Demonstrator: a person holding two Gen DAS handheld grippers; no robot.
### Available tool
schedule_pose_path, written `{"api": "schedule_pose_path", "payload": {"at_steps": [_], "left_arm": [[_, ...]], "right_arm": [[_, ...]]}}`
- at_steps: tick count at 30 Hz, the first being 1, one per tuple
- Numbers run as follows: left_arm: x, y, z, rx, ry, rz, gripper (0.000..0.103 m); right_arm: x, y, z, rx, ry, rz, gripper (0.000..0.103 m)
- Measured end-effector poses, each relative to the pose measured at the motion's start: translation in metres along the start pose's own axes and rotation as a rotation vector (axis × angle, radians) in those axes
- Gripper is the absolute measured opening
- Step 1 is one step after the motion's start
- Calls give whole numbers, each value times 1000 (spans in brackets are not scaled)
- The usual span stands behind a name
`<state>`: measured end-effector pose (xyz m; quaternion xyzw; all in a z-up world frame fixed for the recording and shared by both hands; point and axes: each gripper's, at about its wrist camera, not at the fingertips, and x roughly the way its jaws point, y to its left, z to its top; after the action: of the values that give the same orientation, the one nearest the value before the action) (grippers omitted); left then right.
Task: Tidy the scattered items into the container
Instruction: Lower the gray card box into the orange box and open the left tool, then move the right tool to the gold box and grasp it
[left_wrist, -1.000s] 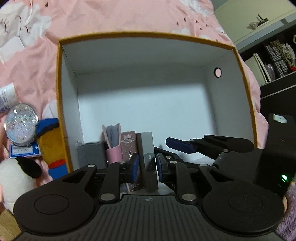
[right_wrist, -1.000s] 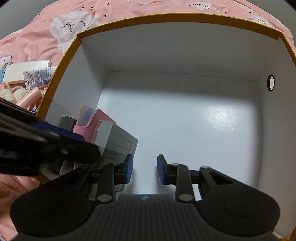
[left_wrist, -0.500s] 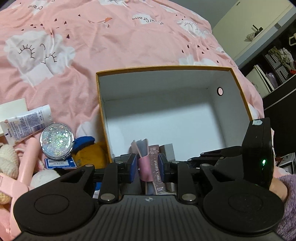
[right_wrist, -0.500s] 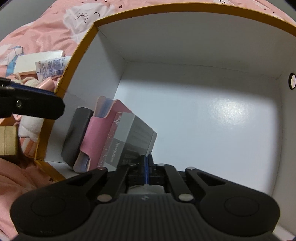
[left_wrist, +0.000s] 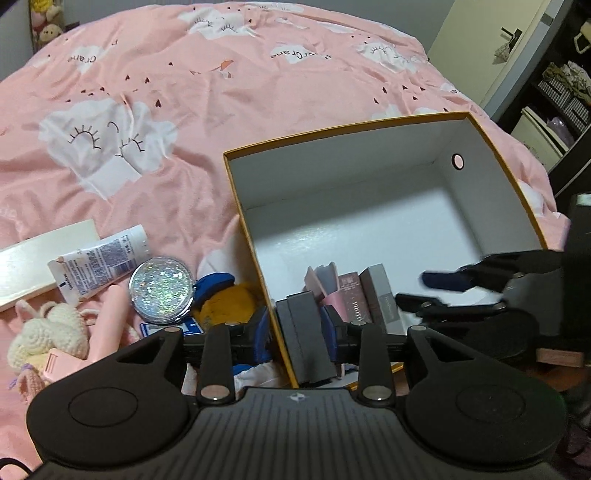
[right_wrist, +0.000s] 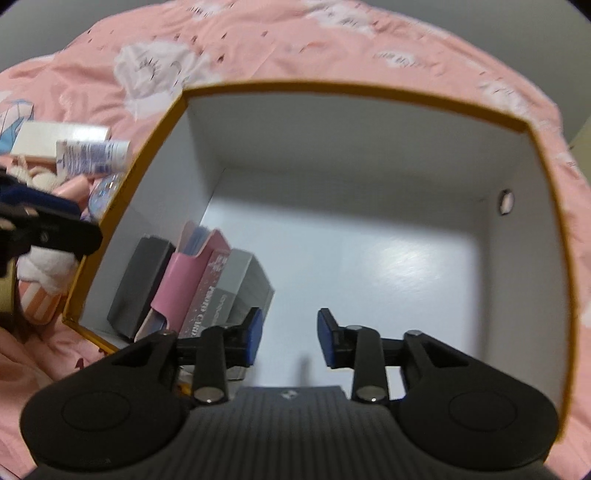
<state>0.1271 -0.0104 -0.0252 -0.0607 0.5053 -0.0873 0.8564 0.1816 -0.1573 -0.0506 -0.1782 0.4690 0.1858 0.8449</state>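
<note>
Container: cardboard box (left_wrist: 491, 147) with an orange rim and white inside, sitting open-topped on the pink bedspread (left_wrist: 184, 92).
Box contents: four slim packages stand packed together in the near-left corner: a dark grey box (right_wrist: 138, 284) against the left wall, then a pink sleeve (right_wrist: 184, 280), a glittery mauve carton (right_wrist: 205, 299), and a grey carton (right_wrist: 245, 284). Rest of the white floor is bare.
Left gripper (left_wrist: 295, 332): fingers spread apart, holding nothing, straddling the box's near-left corner, one finger outside the wall and one inside beside the dark grey box.
Right gripper (right_wrist: 290, 338): fingers parted and empty, low inside the box over the bare floor, left finger just beside the grey carton; contact cannot be told.
Scattered items: left of the box on the bed lie a white tube (left_wrist: 99, 262), a round glitter compact (left_wrist: 161, 291), a blue-and-yellow plush toy (left_wrist: 225, 295) against the box wall, a cream crochet doll (left_wrist: 48, 336), a pink plastic piece (left_wrist: 107, 325) and a flat cream box (left_wrist: 33, 262).
Background: dark shelving (left_wrist: 554, 92) at far right.
</note>
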Motion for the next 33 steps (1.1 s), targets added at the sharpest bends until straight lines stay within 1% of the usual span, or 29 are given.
{"api": "schedule_pose_path", "payload": {"at_steps": [3,7,8,9,10,11,14,17,20,23,27,30,33], "left_arm": [[-2,-5,-6,16,-5,20,36],[-5,-13,-16,50,-14,40,38],[-7,-14,-18,56,-21,49,38],[-8,-15,-20,60,-30,59,38],[-10,-15,-22,63,-37,68,39],[-11,-14,-24,64,-43,75,39],[-17,-10,-30,64,-52,92,39],[-23,0,-35,44,-47,92,39],[-30,13,-40,15,-29,93,39],[-40,28,-48,-10,-12,111,39],[-51,48,-57,-70,12,143,39],[-56,66,-64,-143,39,149,39],[-59,82,-69,-203,67,145,39]], "right_arm": [[-16,-4,-4,39,-45,-16,48],[-35,-8,-11,121,-96,37,53],[-39,-6,-13,133,-115,48,58],[-43,-1,-14,136,-135,51,60],[-49,2,-16,133,-155,47,65],[-52,6,-17,129,-172,43,68],[-55,19,-19,116,-201,52,70],[-60,30,-19,91,-223,83,71],[-65,41,-20,55,-237,137,71],[-69,52,-18,21,-246,182,71],[-67,67,-11,-4,-229,242,71],[-63,79,-7,-21,-204,292,70],[-59,92,-5,-50,-175,349,61]]}}
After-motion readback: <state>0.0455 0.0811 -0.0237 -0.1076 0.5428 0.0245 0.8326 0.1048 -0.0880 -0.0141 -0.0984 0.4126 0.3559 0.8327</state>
